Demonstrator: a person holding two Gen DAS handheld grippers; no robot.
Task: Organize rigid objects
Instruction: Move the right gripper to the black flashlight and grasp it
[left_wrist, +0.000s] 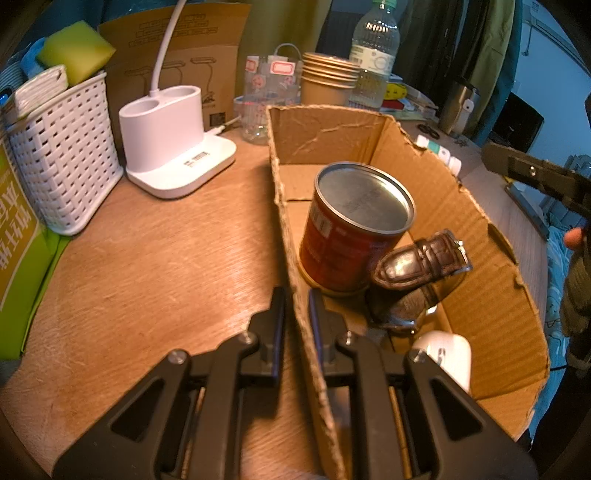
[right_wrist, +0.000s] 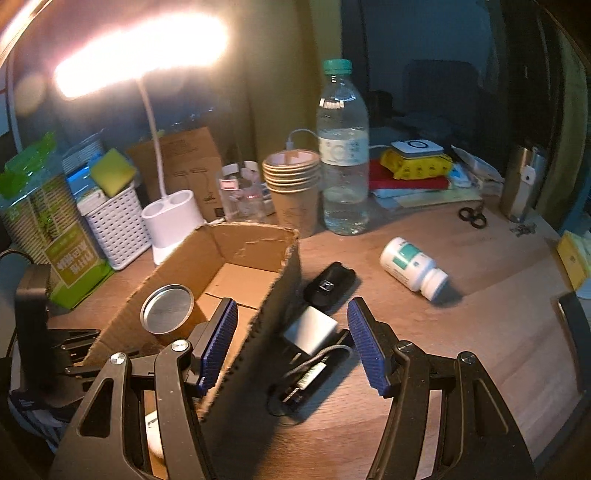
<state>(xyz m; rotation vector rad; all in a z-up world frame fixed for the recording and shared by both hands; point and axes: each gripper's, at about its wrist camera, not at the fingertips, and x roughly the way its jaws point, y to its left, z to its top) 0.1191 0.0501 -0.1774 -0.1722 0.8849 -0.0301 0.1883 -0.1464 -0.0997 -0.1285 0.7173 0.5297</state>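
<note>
An open cardboard box (left_wrist: 480, 288) stands on the wooden desk. Inside it are a red tin can (left_wrist: 351, 229), a brown leather watch (left_wrist: 417, 266) and a white object (left_wrist: 448, 354). My left gripper (left_wrist: 297, 321) is shut on the box's left wall (left_wrist: 291, 236). My right gripper (right_wrist: 291, 343) is open and hovers over the box's right wall (right_wrist: 273, 325). Under it on the desk lie a white charger with cable (right_wrist: 310, 332), a black car key (right_wrist: 328, 286) and a black battery holder (right_wrist: 306, 380). A white pill bottle (right_wrist: 412, 267) lies further right.
Behind the box stand a white desk lamp base (left_wrist: 170, 140), a white basket (left_wrist: 62, 155), stacked paper cups (right_wrist: 293, 184), a water bottle (right_wrist: 343, 158) and small clear jars (right_wrist: 240, 192). Books, scissors (right_wrist: 472, 216) and a metal flask (right_wrist: 524, 184) sit at the back right.
</note>
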